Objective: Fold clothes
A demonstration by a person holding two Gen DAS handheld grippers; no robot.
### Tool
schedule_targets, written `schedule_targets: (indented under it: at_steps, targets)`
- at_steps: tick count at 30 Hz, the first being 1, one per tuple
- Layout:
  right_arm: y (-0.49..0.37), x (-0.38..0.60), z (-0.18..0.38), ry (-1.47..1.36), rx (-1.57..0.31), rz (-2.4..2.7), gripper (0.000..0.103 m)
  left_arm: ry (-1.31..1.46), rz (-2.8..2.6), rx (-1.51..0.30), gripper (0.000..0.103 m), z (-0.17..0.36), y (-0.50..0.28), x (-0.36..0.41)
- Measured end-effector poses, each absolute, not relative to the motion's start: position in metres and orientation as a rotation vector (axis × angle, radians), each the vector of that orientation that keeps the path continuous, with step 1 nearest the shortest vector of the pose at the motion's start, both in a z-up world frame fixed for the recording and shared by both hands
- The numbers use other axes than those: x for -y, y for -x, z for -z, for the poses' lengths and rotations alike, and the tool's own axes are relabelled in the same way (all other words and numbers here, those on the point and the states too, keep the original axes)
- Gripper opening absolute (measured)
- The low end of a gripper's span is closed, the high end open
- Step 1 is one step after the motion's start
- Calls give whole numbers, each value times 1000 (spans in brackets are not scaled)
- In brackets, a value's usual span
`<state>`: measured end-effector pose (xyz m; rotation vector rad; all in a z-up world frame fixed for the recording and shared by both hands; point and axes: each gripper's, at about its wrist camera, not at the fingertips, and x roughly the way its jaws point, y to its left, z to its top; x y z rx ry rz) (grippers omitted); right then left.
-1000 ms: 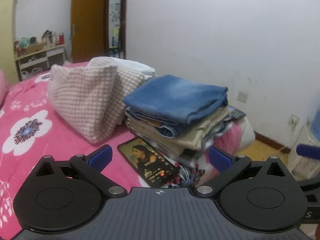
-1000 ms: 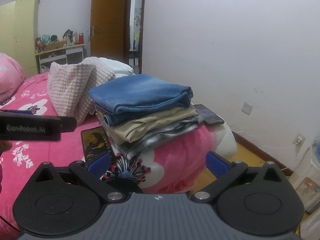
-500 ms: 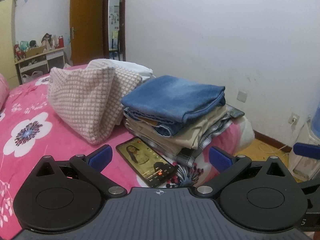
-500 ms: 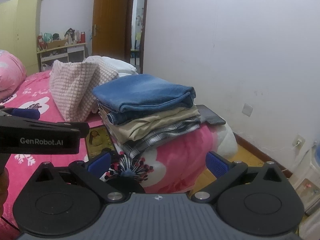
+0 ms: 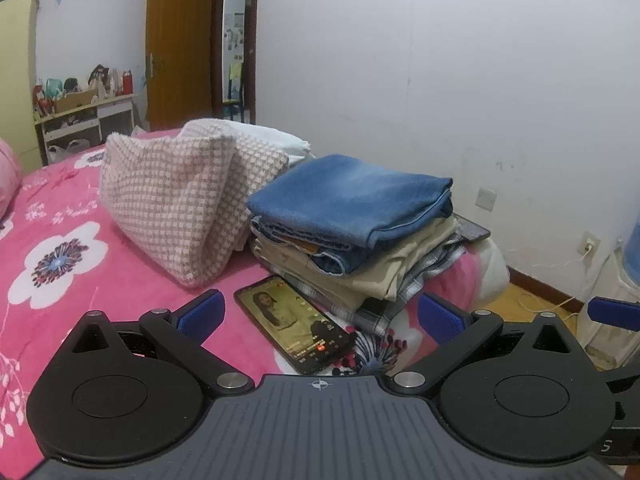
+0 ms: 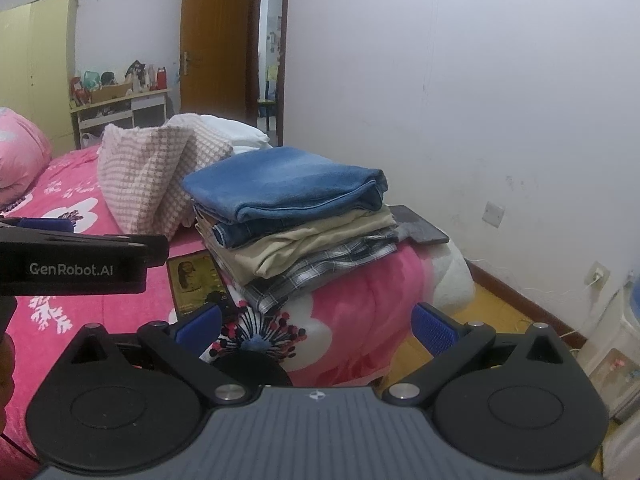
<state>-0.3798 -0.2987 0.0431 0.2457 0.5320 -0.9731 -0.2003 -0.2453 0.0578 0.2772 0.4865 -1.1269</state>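
Your left gripper [image 5: 318,314] has its jaws spread wide with nothing between them, and your right gripper [image 6: 316,322] is the same: wide apart, holding nothing. Both hang above the near edge of the pink flowered bed [image 5: 60,280]. The folded stack of clothes [image 5: 352,240] sits at 12 o'clock from the left gripper, a blue folded piece [image 5: 352,200] on top, beige and plaid layers under it. A lit phone [image 5: 296,322] lies just beside the stack's near side. A checked cloth [image 5: 176,204] stands heaped at 11 o'clock, touching the stack.
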Motion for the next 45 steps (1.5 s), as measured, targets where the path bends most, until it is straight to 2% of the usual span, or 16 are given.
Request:
schedule_targets:
  at_steps: [45]
  targets:
    - [375,304,-40,-267,-544,990,103,-276,1116,-520,103,-52,194,248]
